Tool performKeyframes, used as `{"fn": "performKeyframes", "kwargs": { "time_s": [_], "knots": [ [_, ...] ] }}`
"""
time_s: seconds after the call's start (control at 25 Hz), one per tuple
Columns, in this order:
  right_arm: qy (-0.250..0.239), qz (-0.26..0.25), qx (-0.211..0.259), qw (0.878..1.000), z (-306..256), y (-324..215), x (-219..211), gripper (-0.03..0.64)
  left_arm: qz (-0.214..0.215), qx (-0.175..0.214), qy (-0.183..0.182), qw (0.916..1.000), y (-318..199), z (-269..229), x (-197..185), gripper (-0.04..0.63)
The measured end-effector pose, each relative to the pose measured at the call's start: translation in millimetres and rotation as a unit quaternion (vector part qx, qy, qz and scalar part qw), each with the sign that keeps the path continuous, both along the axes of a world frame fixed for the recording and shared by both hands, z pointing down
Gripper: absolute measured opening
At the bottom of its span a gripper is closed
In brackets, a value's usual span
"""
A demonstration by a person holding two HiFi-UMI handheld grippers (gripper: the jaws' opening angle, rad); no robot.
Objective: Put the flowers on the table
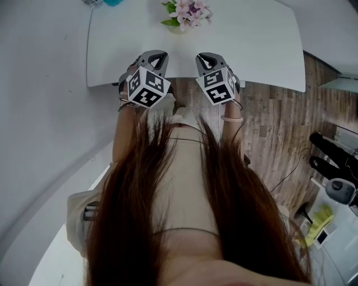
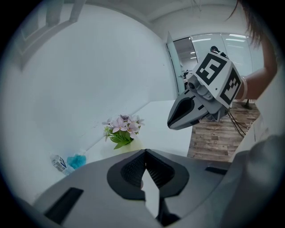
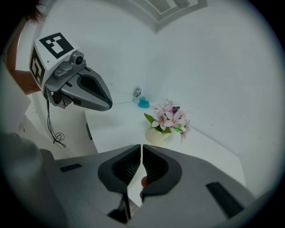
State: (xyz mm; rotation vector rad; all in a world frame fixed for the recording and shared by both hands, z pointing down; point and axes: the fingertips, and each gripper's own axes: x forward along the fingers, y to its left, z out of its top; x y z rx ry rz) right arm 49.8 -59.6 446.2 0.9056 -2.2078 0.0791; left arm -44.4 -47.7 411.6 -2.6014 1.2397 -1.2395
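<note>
1. The potted flowers are sitting upright on the white table, toward its far edge, so the task is looking done.
2. The left gripper and right gripper are hovering at the near edge, both closed on nothing, well apart from the flowers.

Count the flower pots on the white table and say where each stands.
1. The pot of pink flowers stands far back on the white table, right of a small bottle and a teal object. No other shows.
</note>
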Motion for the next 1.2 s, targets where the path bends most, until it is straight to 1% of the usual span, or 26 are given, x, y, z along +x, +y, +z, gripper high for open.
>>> {"fn": "performKeyframes", "kwargs": {
  "time_s": [0.12,0.32,0.48,0.8,1.0,1.2],
  "knots": [
    [0.000,-0.003,0.004,1.000,-3,9,1,0.032,-0.004,0.005,0.006,1.0000,12,-4,1,0.005],
    [0.001,-0.011,0.014,1.000,-9,23,6,0.031,-0.007,0.012,0.002,0.9999,29,-6,6,0.005],
    [0.002,-0.015,0.019,1.000,-13,36,13,0.028,-0.010,0.017,0.004,0.9998,42,-9,13,0.005],
    [-0.009,-0.016,0.042,0.999,-27,58,26,0.025,-0.015,0.026,0.007,0.9995,65,-17,24,0.005],
    [-0.032,-0.016,0.046,0.998,-41,68,29,0.025,-0.014,0.028,0.006,0.9995,75,-21,32,0.005],
    [-0.035,-0.020,0.054,0.998,-47,72,31,0.025,-0.011,0.035,0.015,0.9992,78,-29,37,0.005]
  ]
}}
